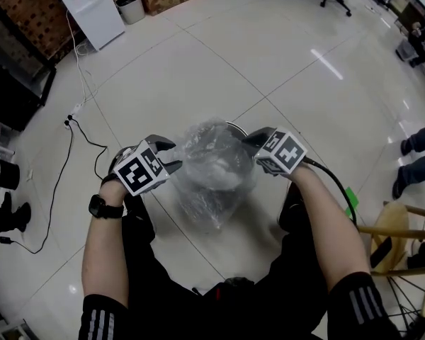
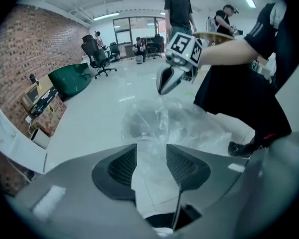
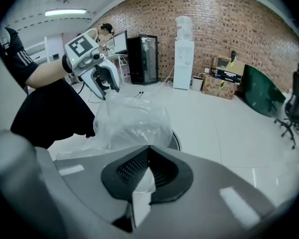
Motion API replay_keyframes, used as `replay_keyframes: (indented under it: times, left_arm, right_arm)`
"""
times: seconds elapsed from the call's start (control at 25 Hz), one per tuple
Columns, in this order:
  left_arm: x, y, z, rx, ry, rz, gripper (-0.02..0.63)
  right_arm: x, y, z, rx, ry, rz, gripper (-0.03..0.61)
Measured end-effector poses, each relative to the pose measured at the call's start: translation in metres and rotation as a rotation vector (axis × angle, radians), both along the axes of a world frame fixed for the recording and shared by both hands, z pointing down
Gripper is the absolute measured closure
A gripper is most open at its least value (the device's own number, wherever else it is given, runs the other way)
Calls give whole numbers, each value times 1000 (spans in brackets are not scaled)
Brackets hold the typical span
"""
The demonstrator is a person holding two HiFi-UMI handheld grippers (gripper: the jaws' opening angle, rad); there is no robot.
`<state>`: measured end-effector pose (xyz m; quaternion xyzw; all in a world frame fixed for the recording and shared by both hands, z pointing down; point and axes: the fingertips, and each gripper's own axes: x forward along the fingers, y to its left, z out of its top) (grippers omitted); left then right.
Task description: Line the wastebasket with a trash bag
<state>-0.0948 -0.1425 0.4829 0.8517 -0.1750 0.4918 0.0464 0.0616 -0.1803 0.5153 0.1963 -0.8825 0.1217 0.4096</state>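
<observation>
Left hand-held gripper (image 1: 173, 154): half open, bag (image 1: 212, 172) between jaws.
Right hand-held gripper (image 1: 249, 140): clamped on bag.
Bin (image 3: 177, 141): beneath both.

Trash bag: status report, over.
Left gripper open, film between its jaws. Right gripper shut on trash bag. Bag bunched over wastebasket, not lined. Nothing blocking.

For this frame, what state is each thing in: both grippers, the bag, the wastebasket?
left gripper: jaws apart, bag film showing in the gap, not pinched.
right gripper: jaws shut on the trash bag's edge.
trash bag: clear, crumpled, billowed up over the wastebasket.
wastebasket: upright on the floor, mostly covered, only some rim showing.
</observation>
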Motion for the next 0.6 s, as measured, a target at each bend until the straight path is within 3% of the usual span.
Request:
replay_keyframes:
  times: [0.12, 0.28, 0.48, 0.6]
  left_arm:
    - [-14, 4, 12, -3, -77, 23, 416]
    - [-19, 2, -7, -5, -1, -8, 416]
    - [-22, 11, 9, -45, -97, 29, 416]
    - [0, 13, 16, -39, -73, 65, 416]
  right_arm:
    - [7, -5, 9, -2, 43, 16, 572]
    - [12, -13, 17, 4, 88, 24, 572]
    - [22, -19, 15, -1, 93, 56, 572]
    - [20, -19, 17, -6, 97, 49, 572]
